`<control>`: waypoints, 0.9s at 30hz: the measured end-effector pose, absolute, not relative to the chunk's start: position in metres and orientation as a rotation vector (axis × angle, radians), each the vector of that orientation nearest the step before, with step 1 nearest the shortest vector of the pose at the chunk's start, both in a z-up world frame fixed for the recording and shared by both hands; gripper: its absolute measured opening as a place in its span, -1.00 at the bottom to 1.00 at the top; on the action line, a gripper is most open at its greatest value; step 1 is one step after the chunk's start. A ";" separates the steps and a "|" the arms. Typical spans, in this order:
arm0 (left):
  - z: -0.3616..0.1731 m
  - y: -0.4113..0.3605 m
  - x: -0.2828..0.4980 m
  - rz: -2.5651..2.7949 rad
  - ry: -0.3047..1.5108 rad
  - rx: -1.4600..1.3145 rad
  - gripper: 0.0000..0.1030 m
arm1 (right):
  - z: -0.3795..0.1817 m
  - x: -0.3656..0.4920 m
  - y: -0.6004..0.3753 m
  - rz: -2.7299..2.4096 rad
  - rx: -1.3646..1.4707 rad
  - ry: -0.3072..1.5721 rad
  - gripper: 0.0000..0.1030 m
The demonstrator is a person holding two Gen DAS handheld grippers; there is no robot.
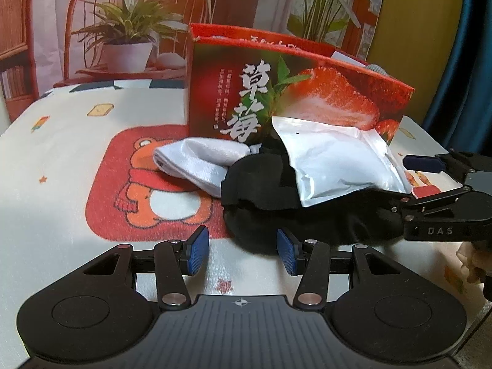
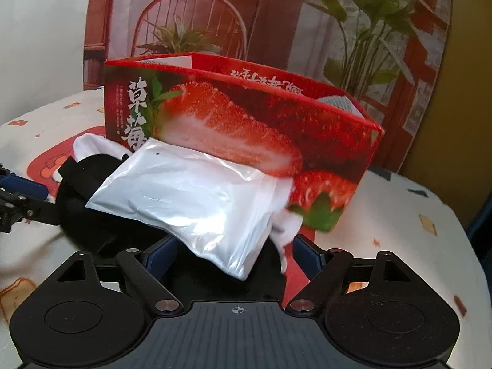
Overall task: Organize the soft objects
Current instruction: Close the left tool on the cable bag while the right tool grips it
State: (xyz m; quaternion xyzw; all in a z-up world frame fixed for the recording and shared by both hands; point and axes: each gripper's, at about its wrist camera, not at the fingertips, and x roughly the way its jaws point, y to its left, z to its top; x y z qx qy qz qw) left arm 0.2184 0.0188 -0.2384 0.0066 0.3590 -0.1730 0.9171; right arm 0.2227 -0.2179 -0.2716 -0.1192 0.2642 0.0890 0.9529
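Note:
A silvery white pouch (image 1: 335,160) (image 2: 190,196) leans against the red strawberry box (image 1: 307,92) (image 2: 261,123), resting on a black cloth (image 1: 276,190) (image 2: 86,224). My right gripper (image 2: 233,255) is open, its blue pads either side of the pouch's near corner and the black cloth, without pressing. In the left wrist view the right gripper (image 1: 409,181) reaches in from the right. My left gripper (image 1: 243,250) is open and empty, just short of the black cloth. A white sock (image 1: 196,163) (image 2: 92,147) lies left of the black cloth. More white cloth (image 2: 286,218) shows by the pouch's right edge.
The tablecloth (image 1: 61,160) has a red bear print (image 1: 147,190). The box stands open at the top with something grey (image 2: 338,103) inside. A printed backdrop of a chair and plants hangs behind. A person's hand (image 1: 473,261) holds the right gripper.

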 end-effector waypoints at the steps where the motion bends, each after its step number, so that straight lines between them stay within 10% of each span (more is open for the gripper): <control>1: -0.236 0.018 0.219 -0.358 0.730 0.017 0.01 | -0.272 0.224 -0.216 0.190 -0.258 0.531 0.58; 27: -0.214 -0.050 0.294 -0.560 0.595 0.128 -0.01 | -0.244 0.265 -0.238 0.259 -0.172 0.482 0.13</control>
